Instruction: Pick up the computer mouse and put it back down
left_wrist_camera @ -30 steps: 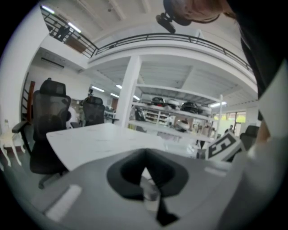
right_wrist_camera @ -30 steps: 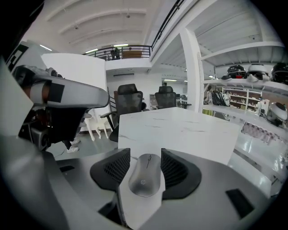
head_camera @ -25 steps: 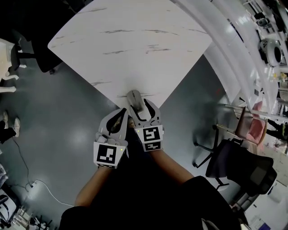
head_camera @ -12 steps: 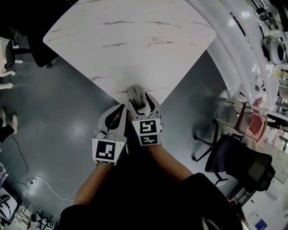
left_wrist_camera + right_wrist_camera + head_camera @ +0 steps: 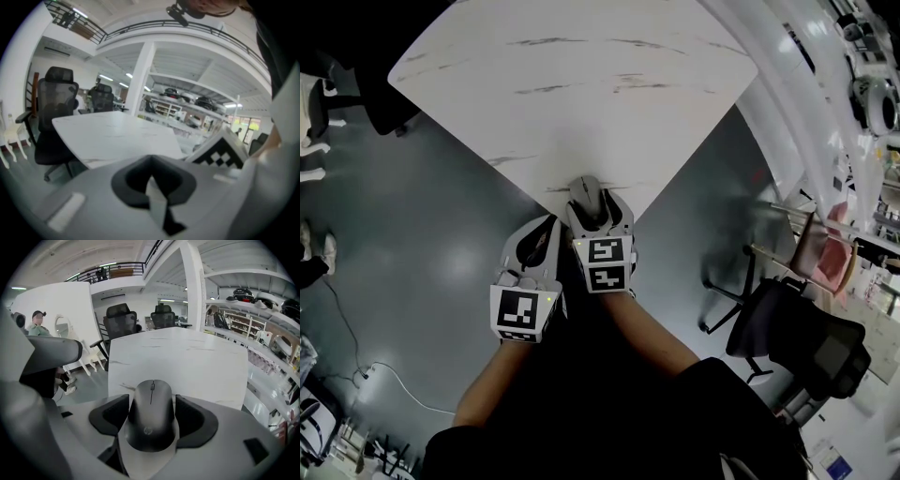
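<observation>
A dark grey computer mouse lies at the near corner of the white marble-look table. My right gripper straddles it, and in the right gripper view the mouse sits between the two dark pads. The jaws are opening, and a thin gap shows at the right pad. My left gripper hangs just left of it, off the table's edge, over the floor. In the left gripper view its jaws are closed together on nothing, and the table lies ahead.
A black office chair stands on the grey floor to the right, and another dark chair is at the table's left. A white cable trails on the floor lower left. A curved white counter runs along the right.
Both grippers have sunk a little. The right gripper's marker cube has tipped closer to the mouse. The mouse stays at the table's near corner.
</observation>
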Available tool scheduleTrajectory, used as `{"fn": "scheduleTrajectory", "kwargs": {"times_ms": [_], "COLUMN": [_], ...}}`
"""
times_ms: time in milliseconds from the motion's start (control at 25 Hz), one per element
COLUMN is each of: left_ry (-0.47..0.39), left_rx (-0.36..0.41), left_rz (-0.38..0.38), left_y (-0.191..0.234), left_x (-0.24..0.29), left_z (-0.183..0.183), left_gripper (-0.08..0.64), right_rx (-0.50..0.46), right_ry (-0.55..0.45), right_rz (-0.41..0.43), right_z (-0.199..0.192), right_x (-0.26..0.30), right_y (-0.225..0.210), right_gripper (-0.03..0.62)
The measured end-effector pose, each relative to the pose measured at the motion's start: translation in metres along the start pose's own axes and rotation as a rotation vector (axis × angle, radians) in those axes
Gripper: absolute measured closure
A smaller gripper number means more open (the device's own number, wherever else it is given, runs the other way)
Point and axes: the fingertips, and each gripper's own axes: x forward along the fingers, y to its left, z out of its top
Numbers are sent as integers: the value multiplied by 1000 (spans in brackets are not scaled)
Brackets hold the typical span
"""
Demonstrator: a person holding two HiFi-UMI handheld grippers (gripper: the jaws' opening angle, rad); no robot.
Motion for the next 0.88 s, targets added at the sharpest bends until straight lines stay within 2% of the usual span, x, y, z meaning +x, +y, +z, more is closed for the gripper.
{"fn": "scheduleTrajectory", "kwargs": {"times_ms": [200, 400, 640, 880], "left_ry": [11, 19, 6, -40], "left_rx": [-9, -13, 0, 25], "left_rz": [5, 9, 3, 3], "left_y": [3, 4, 2, -2], "left_x": [0, 0, -1, -2], "left_z": [-3, -5, -1, 19], "left_gripper": [555, 555, 555, 555], "right_rx": [-2, 15, 40, 22], "right_ry": [46, 43, -16, -130], "right_rz": [-3, -5, -21, -51], "right_z": [-4, -3, 11, 47], "right_x": [5, 4, -5, -37], "right_y": [1, 0, -6, -12], "right_gripper": [331, 331, 331, 331]}}
